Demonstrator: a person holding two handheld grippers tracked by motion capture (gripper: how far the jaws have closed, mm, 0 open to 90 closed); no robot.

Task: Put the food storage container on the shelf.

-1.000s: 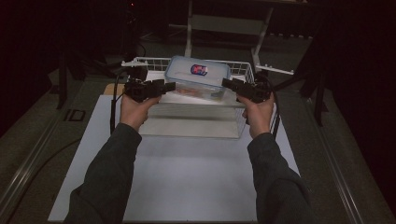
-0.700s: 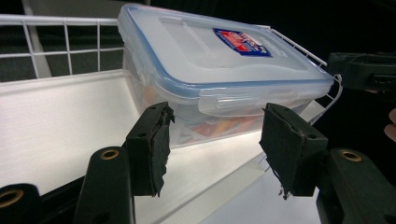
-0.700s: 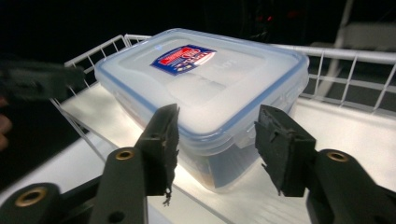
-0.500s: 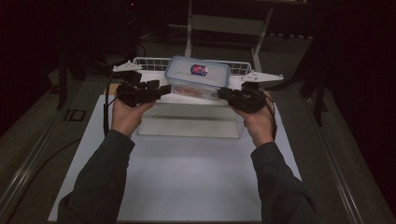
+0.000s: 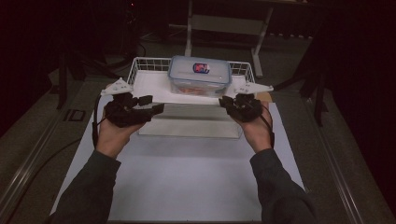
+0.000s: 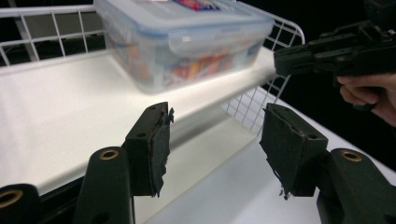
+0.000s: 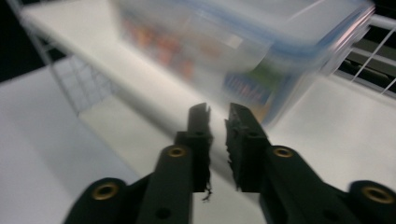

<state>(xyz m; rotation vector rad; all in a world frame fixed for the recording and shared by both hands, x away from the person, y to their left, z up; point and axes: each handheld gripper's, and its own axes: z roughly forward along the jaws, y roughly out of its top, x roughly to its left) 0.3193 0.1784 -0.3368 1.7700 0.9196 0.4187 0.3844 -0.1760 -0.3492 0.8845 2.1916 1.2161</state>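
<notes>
A food box sits on a white shelf, with one gripper on each side of it.

The white table [image 5: 187,186] holds a wire shelf [image 5: 144,84], and the clear plastic box [image 5: 200,74] sits on top at the back, lid snapped on. The box looks hard and smooth, so it may slip; with food inside it is probably a bit heavy. Its two short sides look best to hold. The left gripper [image 6: 215,140] has its jaws wide apart, low in front of the box, touching nothing. The right gripper [image 7: 217,140] has its jaws nearly together, holding nothing, just before the box's corner.
</notes>
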